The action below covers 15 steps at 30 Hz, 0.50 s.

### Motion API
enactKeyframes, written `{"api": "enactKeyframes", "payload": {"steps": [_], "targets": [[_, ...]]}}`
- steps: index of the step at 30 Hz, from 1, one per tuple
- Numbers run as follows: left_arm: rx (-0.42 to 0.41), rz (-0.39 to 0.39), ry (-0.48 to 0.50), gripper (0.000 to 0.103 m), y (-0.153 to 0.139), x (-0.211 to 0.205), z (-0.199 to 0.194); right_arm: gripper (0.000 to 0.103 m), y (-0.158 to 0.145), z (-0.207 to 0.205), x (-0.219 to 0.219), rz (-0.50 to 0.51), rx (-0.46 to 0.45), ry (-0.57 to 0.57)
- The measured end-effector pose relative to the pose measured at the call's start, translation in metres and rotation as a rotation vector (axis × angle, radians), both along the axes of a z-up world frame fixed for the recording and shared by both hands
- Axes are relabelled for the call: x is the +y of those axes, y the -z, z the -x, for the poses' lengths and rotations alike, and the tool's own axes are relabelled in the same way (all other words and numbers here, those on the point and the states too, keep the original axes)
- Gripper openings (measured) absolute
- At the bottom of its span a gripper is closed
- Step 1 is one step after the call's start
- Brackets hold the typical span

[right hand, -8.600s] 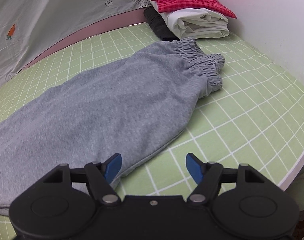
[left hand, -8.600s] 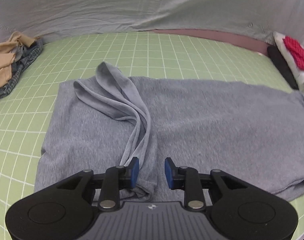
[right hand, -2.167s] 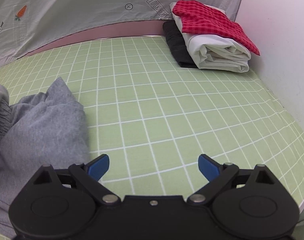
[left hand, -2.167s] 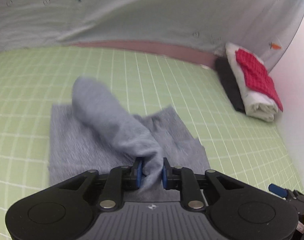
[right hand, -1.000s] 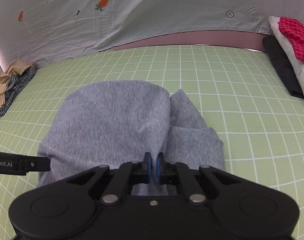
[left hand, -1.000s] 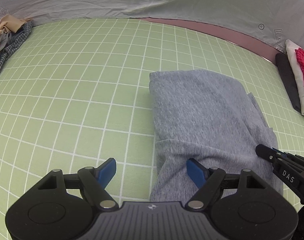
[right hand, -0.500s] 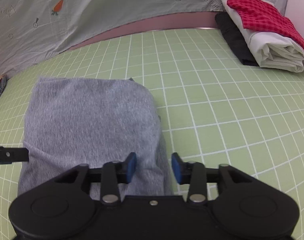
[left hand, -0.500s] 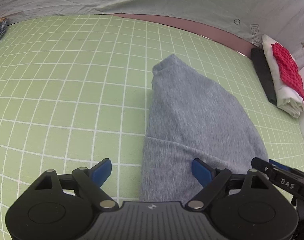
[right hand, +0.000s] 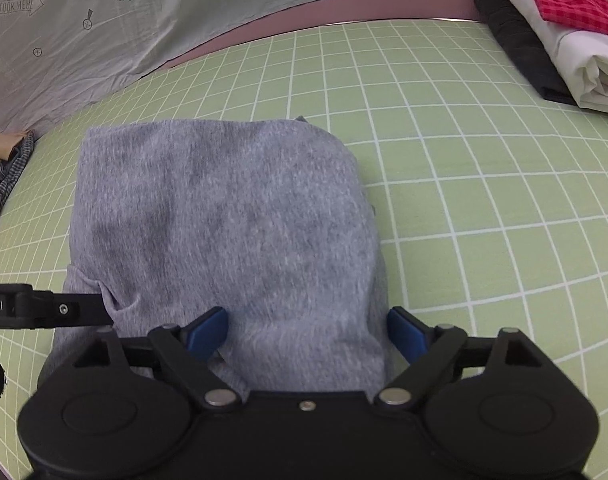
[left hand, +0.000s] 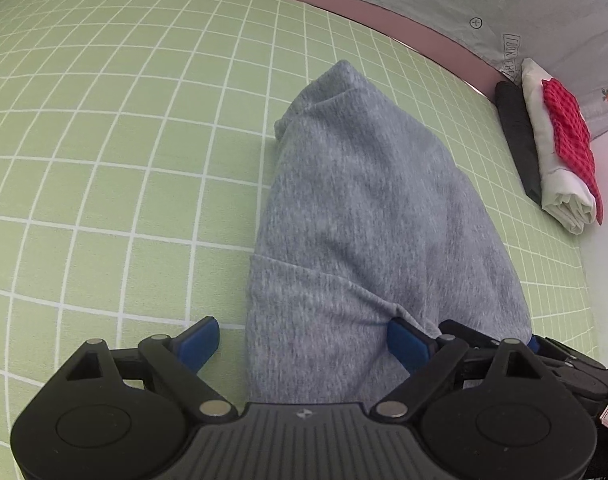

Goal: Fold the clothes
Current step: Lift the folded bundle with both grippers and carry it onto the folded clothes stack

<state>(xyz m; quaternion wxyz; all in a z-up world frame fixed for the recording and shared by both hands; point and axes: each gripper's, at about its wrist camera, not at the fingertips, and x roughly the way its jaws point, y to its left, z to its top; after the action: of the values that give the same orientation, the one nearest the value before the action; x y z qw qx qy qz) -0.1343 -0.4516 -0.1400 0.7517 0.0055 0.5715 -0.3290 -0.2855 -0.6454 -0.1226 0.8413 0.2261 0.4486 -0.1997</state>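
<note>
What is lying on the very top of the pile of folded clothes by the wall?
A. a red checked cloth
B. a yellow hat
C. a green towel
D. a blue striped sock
A. In the left wrist view, the red checked cloth lies on top of the folded white cloth, with a folded black garment beside them.

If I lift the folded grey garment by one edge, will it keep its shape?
Probably not. The grey garment is soft knit lying in loose rounded layers, so lifted by one edge it would likely sag and unfold. It looks light, and it should not slide easily on the green mat.
</note>
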Motion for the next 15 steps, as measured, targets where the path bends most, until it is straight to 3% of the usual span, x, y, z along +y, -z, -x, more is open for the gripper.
{"api": "enactKeyframes", "payload": {"steps": [1,2,3,4,5,7,8,11,15], "targets": [[-0.001,0.009,0.005,0.090,0.000,-0.001,0.002,0.085,-0.001,-0.001,0.002,0.002,-0.007,-0.004],[0.000,0.026,0.015,0.088,0.000,-0.001,0.004,0.061,-0.003,-0.001,0.005,0.001,-0.034,-0.013],[0.008,0.048,0.023,0.070,0.000,-0.001,0.006,0.041,-0.005,-0.001,0.008,0.003,-0.036,-0.021],[0.024,0.072,0.028,0.059,0.000,-0.001,0.008,0.034,-0.006,-0.001,0.011,0.005,-0.039,-0.029],[0.013,0.073,0.036,0.056,-0.003,-0.002,0.011,0.024,-0.008,-0.001,0.014,0.009,-0.041,-0.036],[-0.006,0.077,0.056,0.038,-0.010,-0.007,0.017,0.019,-0.014,0.005,0.018,0.025,-0.047,-0.030],[-0.013,0.086,0.078,0.034,-0.016,-0.011,0.021,0.018,-0.020,0.010,0.018,0.015,-0.065,-0.010],[-0.036,0.121,0.158,0.031,-0.036,-0.030,0.035,0.017,-0.037,0.030,0.017,0.003,-0.111,0.043],[-0.092,0.152,0.276,0.031,-0.058,-0.077,0.067,0.017,-0.055,0.064,0.007,0.077,-0.145,0.102]]}}
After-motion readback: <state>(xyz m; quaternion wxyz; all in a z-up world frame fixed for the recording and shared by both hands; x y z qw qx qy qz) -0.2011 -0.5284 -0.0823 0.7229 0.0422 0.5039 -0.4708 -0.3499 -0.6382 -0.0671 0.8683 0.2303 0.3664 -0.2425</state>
